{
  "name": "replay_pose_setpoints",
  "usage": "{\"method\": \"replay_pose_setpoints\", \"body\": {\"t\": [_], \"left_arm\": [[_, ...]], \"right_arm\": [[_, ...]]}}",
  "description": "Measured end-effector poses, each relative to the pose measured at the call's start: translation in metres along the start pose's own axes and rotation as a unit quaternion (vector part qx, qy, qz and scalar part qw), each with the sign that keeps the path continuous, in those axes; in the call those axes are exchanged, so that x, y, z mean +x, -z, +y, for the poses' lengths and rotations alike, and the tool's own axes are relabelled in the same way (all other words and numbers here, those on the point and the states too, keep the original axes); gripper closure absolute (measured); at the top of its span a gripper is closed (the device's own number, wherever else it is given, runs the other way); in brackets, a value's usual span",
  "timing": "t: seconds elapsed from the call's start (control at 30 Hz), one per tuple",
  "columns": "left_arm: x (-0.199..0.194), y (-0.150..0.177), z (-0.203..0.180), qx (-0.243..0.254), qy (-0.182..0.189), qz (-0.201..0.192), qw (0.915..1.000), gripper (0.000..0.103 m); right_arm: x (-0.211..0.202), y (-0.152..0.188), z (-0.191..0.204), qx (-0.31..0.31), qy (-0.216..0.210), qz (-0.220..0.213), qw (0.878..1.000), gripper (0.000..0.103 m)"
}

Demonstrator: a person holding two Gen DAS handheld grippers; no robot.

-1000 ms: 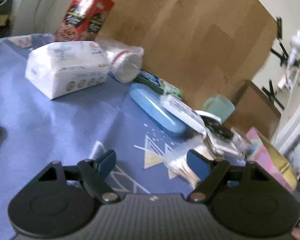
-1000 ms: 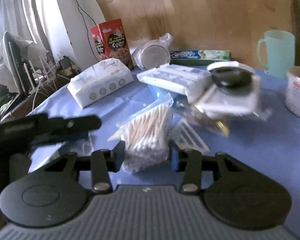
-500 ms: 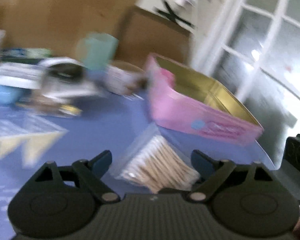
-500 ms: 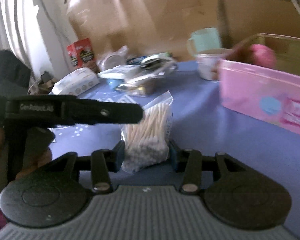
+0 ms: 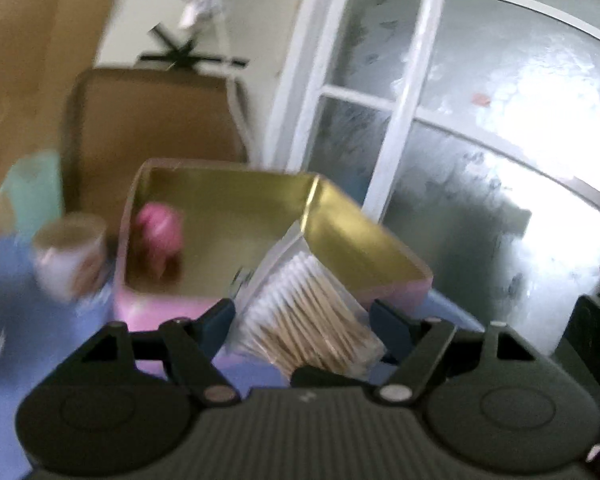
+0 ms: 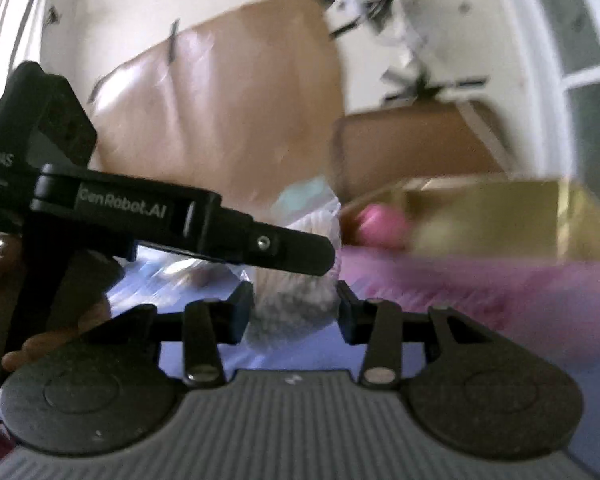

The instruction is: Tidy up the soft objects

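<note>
**Desk:** What is in hand here?

**Photographer:** A clear bag of cotton swabs (image 5: pixel 303 320). The right gripper (image 6: pixel 296 308) pinches it at its lower end, pads pressed into the plastic on both sides. The left gripper (image 5: pixel 301 320) brackets the same bag. Its jaws have just been closing, but they stand part-open, and I see a sliver of gap at each pad, so no grip there as far as I can tell. Both views are blurred.

**Desk:** And where is the bag against the tin?

**Photographer:** In the air at the near rim of the pink tin (image 5: pixel 172 308), which stands open, gold inside, near the right end of the blue tabletop (image 5: pixel 40 340). In the left view the bag's upper end overlaps the tin's near wall and reaches toward the gold floor. Its long axis, and the swabs inside, run from the jaws up and away toward the tin. One pink soft thing (image 5: pixel 160 236) already sits at the tin's left end.

**Desk:** So what does the coming move turn on?

**Photographer:** My reading: the tin lies straight ahead of both tools, slightly below the bag. The right hand has the hold, so it is the one to carry the bag forward over the near wall and let go on the bare floor to the right of the pink thing. The left gripper, seen side-on just above the bag in the right view, would need to stay clear.

**Desk:** Anything else nearby?

**Photographer:** A white cup (image 5: pixel 70 256) and a mint mug (image 5: pixel 30 192) stand left of the tin.
</note>
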State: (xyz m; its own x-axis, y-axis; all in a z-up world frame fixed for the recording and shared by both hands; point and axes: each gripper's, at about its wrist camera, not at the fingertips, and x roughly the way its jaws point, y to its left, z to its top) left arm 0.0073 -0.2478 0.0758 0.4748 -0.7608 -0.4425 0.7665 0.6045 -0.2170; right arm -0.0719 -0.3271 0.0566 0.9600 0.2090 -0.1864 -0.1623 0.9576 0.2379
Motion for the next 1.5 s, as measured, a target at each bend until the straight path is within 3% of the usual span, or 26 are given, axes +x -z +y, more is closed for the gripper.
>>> {"method": "replay_pose_setpoints", "body": {"t": [0.17, 0.3, 0.37, 0.43, 0.6, 0.7, 0.77, 0.8, 0.87, 0.97, 1.07, 1.13, 1.2, 1.33, 1.5], "left_arm": [[0.05, -0.03, -0.024, 0.016, 0.002, -0.008, 0.9998, 0.013], [0.081, -0.029, -0.027, 0.015, -0.031, 0.007, 0.9994, 0.006], [0.08, -0.025, -0.023, 0.011, -0.039, 0.007, 0.9992, 0.005], [0.068, -0.02, -0.018, 0.008, -0.032, -0.002, 0.9994, 0.004], [0.015, -0.006, -0.007, 0.038, -0.06, -0.053, 0.9961, 0.003], [-0.02, 0.006, 0.012, 0.031, -0.076, -0.077, 0.9936, 0.003], [-0.045, 0.018, 0.031, 0.02, -0.1, -0.087, 0.991, 0.003], [-0.057, 0.025, 0.042, 0.013, -0.115, -0.089, 0.9893, 0.003], [-0.077, 0.038, 0.063, -0.005, -0.148, -0.088, 0.985, 0.003], [-0.103, 0.061, 0.101, -0.047, -0.219, -0.079, 0.9714, 0.003], [-0.122, 0.08, 0.135, -0.078, -0.3, -0.076, 0.9477, 0.003], [-0.131, 0.09, 0.153, -0.102, -0.325, -0.082, 0.9368, 0.003], [-0.139, 0.098, 0.167, -0.136, -0.322, -0.091, 0.9324, 0.003], [-0.149, 0.104, 0.172, -0.163, -0.302, -0.117, 0.9319, 0.003], [-0.157, 0.109, 0.172, -0.168, -0.294, -0.137, 0.9307, 0.002]], "right_arm": [[0.007, -0.02, -0.046, -0.001, 0.069, -0.027, 0.997, 0.057], [0.023, -0.023, -0.079, 0.004, 0.15, -0.019, 0.988, 0.052], [0.032, -0.022, -0.096, 0.012, 0.172, 0.0, 0.985, 0.018], [0.027, -0.016, -0.095, 0.013, 0.186, -0.01, 0.982, 0.006], [0.015, -0.014, -0.072, -0.015, 0.202, -0.048, 0.978, 0.007], [0.017, -0.019, -0.053, -0.031, 0.18, -0.06, 0.981, 0.016], [0.02, -0.021, -0.036, -0.046, 0.162, -0.063, 0.984, 0.031], [0.023, -0.023, -0.027, -0.052, 0.142, -0.061, 0.987, 0.034], [0.034, -0.026, -0.009, -0.061, 0.099, -0.046, 0.992, 0.051], [0.059, -0.028, 0.018, -0.071, 0.027, -0.006, 0.997, 0.066], [0.091, -0.034, 0.048, -0.095, -0.029, 0.026, 0.995, 0.066], [0.119, -0.042, 0.077, -0.144, -0.054, 0.039, 0.987, 0.066], [0.153, -0.051, 0.108, -0.203, -0.086, 0.06, 0.974, 0.066], [0.209, -0.066, 0.146, -0.287, -0.125, 0.117, 0.943, 0.066], [0.26, -0.066, 0.178, -0.341, -0.152, 0.196, 0.907, 0.066]]}}
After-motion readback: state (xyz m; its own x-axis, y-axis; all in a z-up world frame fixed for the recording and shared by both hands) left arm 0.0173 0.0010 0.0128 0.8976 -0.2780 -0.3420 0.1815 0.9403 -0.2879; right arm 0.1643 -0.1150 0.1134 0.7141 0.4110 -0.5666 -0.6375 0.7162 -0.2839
